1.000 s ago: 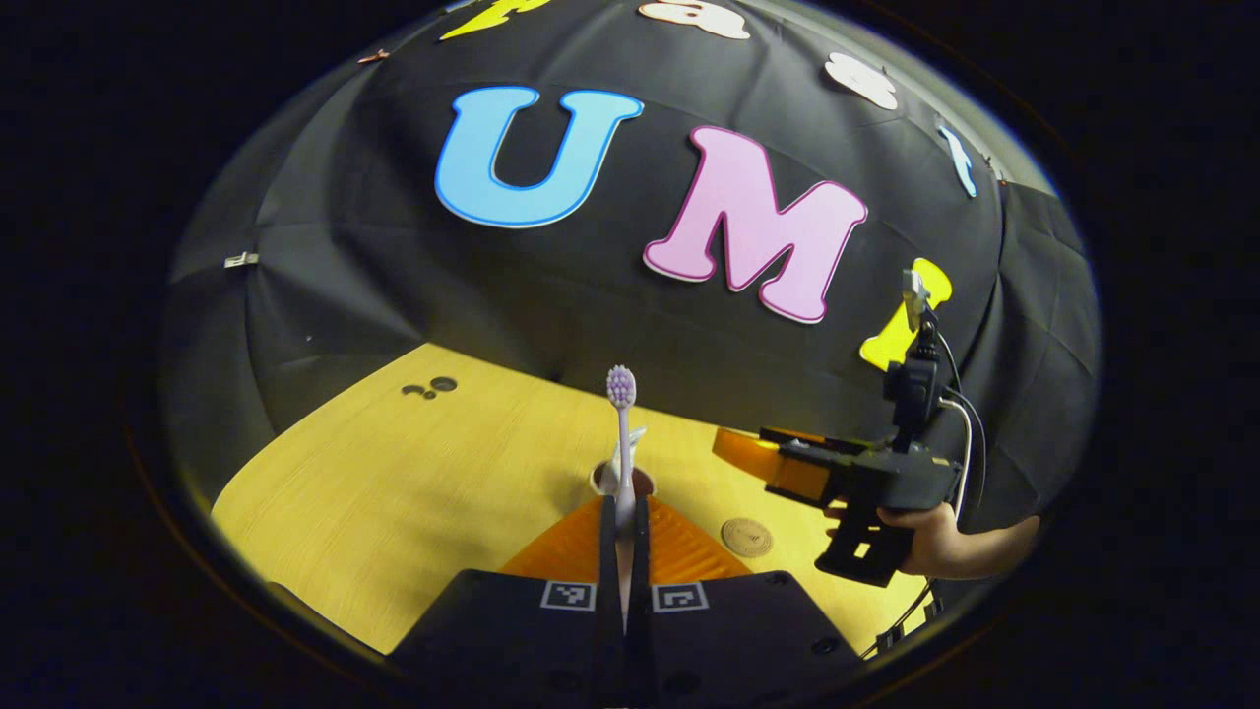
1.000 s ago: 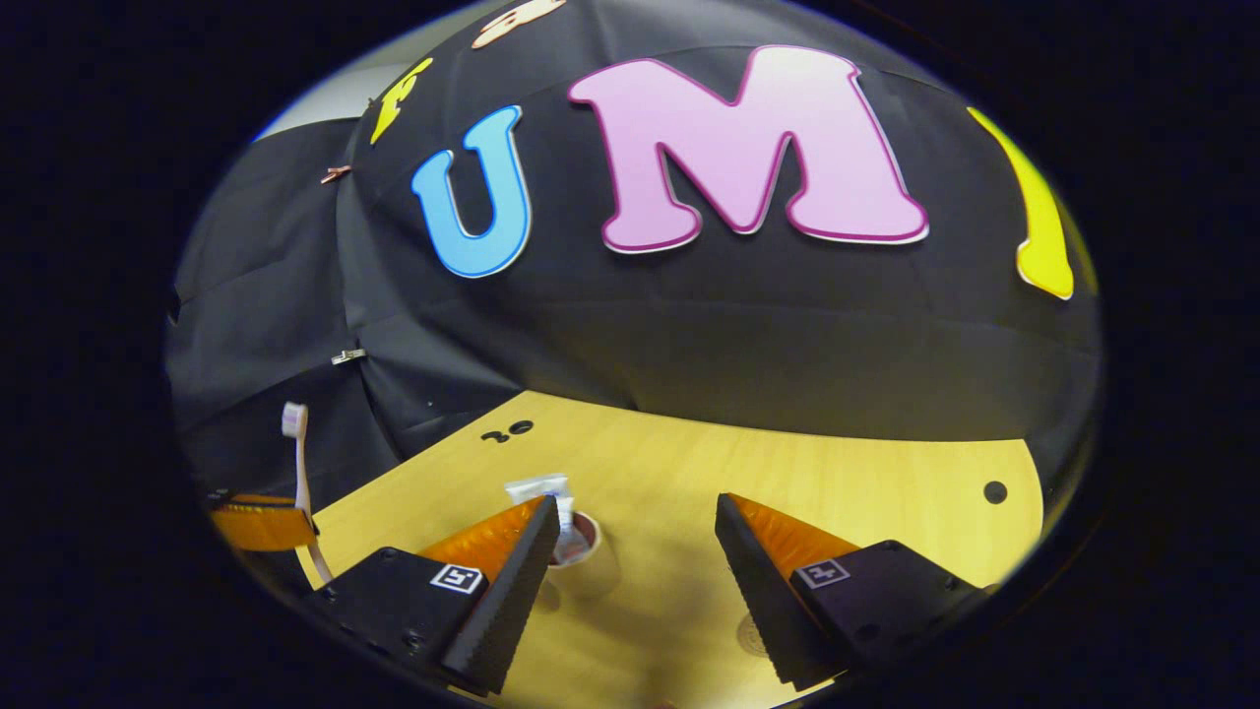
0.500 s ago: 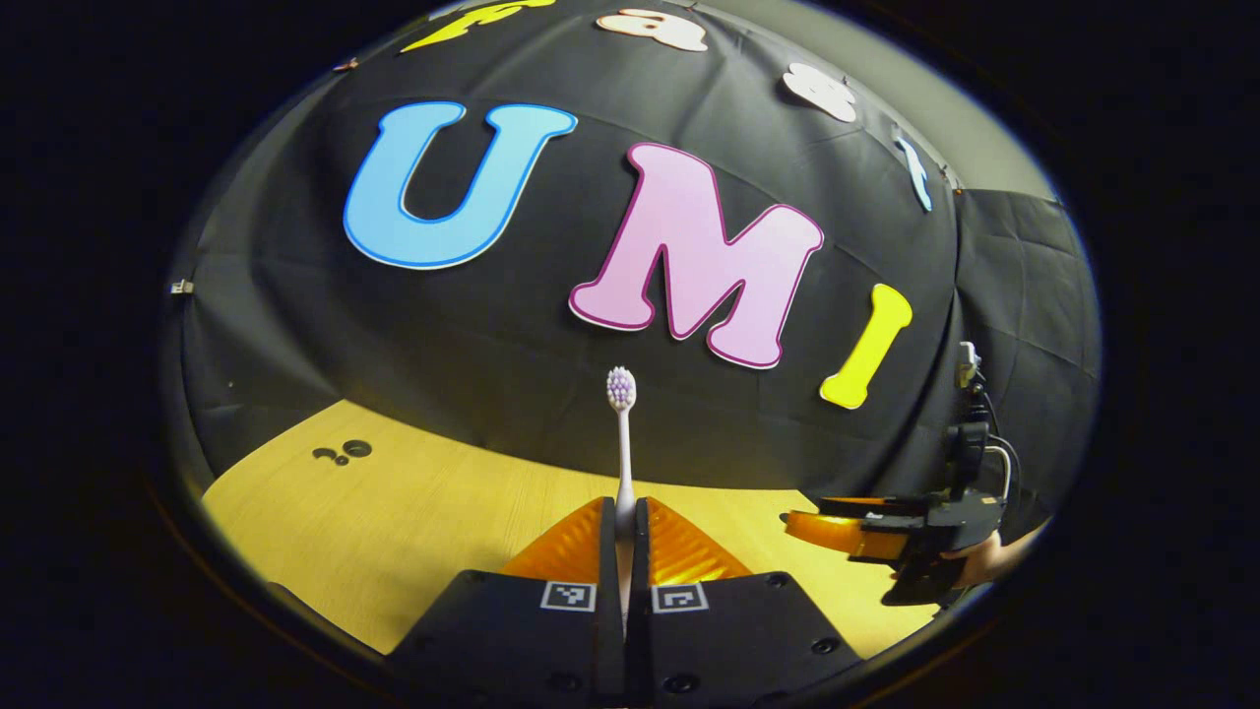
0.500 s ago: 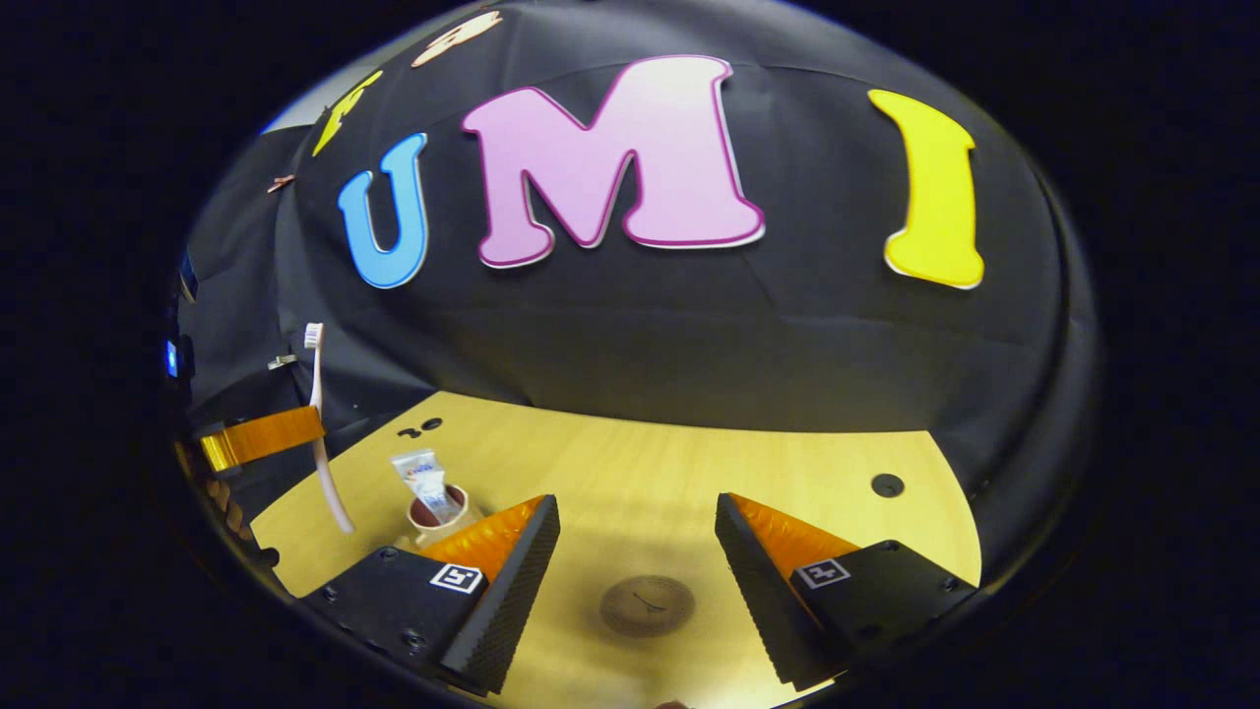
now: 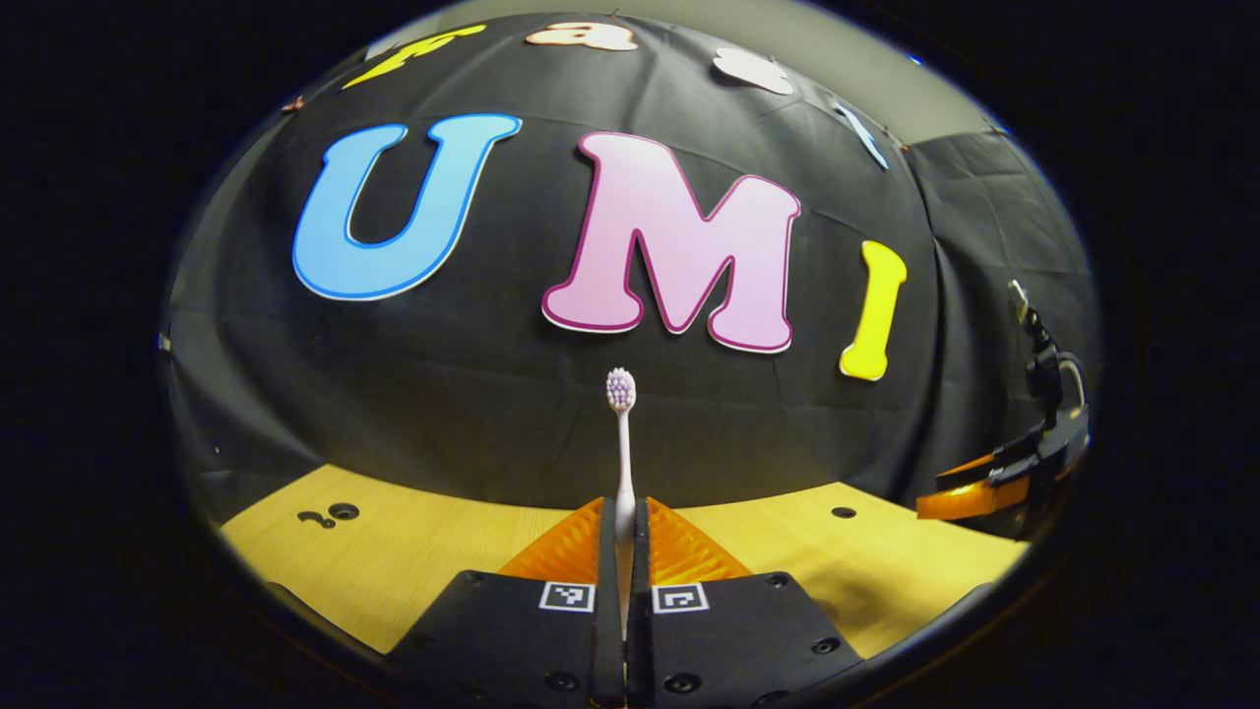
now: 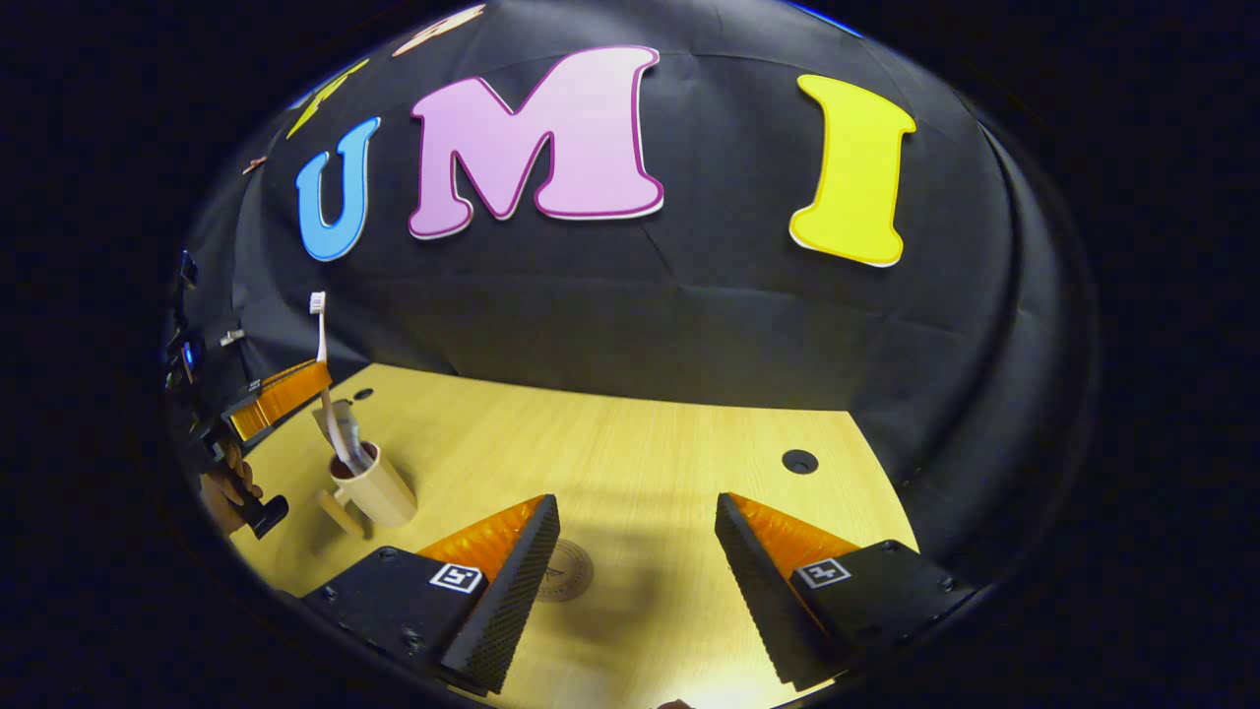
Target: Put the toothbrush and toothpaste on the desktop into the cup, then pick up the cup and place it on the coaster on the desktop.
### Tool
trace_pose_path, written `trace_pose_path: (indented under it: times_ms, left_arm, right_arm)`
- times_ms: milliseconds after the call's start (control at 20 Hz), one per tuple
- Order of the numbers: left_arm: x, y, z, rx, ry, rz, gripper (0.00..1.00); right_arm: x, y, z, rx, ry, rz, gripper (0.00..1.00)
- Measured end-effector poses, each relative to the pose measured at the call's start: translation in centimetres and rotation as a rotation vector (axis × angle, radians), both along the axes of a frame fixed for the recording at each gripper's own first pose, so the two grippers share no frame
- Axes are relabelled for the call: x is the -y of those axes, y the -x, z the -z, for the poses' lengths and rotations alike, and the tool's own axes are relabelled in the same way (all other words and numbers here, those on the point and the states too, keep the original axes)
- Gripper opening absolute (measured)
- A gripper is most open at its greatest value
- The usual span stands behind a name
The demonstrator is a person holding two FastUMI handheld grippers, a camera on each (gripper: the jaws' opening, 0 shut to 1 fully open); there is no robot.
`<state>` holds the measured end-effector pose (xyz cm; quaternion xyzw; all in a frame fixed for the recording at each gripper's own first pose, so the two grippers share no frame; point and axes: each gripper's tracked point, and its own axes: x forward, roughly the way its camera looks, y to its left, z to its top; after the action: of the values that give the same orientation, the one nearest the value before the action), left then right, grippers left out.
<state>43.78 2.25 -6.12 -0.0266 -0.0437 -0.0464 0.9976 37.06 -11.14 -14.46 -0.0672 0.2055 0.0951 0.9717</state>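
My left gripper (image 5: 623, 514) is shut on the white toothbrush (image 5: 620, 433), which stands upright with its bristle head at the top. In the right gripper view the left gripper (image 6: 295, 386) holds the toothbrush (image 6: 320, 330) above a cream cup (image 6: 379, 492) with a handle. The brush's lower end reaches the cup's mouth. The toothpaste tube (image 6: 340, 418) stands in the cup. My right gripper (image 6: 637, 512) is open and empty above the table, and appears at the far right of the left gripper view (image 5: 984, 487). The round coaster (image 6: 569, 569) lies partly behind its left finger.
The yellow wooden table (image 6: 640, 443) runs back to the black cloth wall. A cable hole (image 6: 799, 460) sits at the table's right rear, and more holes (image 5: 343, 511) at its left rear. A hand (image 6: 226, 492) holds the left gripper's handle.
The right gripper has swung right, away from the cup, and the coaster now lies under it. The left gripper has carried the toothbrush over the cup, bringing its lower end to the mouth.
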Motion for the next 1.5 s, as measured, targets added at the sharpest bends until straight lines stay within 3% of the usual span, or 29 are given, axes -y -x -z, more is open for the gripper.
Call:
trace_pose_path:
  times_ms: [500,600,650,800,850,1200,1500]
  left_arm:
    - [0.8,-0.9,5.5,-0.064,-0.14,0.03,0.12]
    - [0.8,-0.8,5.9,-0.082,-0.151,0.025,0.23]
    - [1.0,-0.6,6.3,-0.096,-0.159,0.03,0.36]
    - [1.9,0.6,7.0,-0.143,-0.218,0.052,0.87]
    - [1.9,0.9,7.2,-0.159,-0.243,0.047,0.99]
    - [2.0,4.4,7.3,-0.24,-0.265,0.045,0.98]
    - [-0.2,6.6,8.0,-0.387,-0.255,0.014,0.98]
  right_arm:
    - [-1.6,0.6,3.3,-0.067,-0.004,0.009,0.98]
    - [-1.7,0.8,3.5,-0.074,-0.009,0.016,0.98]
    - [-1.6,0.8,3.4,-0.075,-0.012,0.021,0.98]
    - [-1.1,0.7,3.1,-0.073,-0.028,0.039,0.98]
    - [-0.9,0.6,3.0,-0.072,-0.033,0.046,0.98]
    - [0.9,1.2,2.4,-0.07,-0.053,0.086,0.98]
    - [2.7,2.0,1.7,-0.064,-0.083,0.123,0.98]
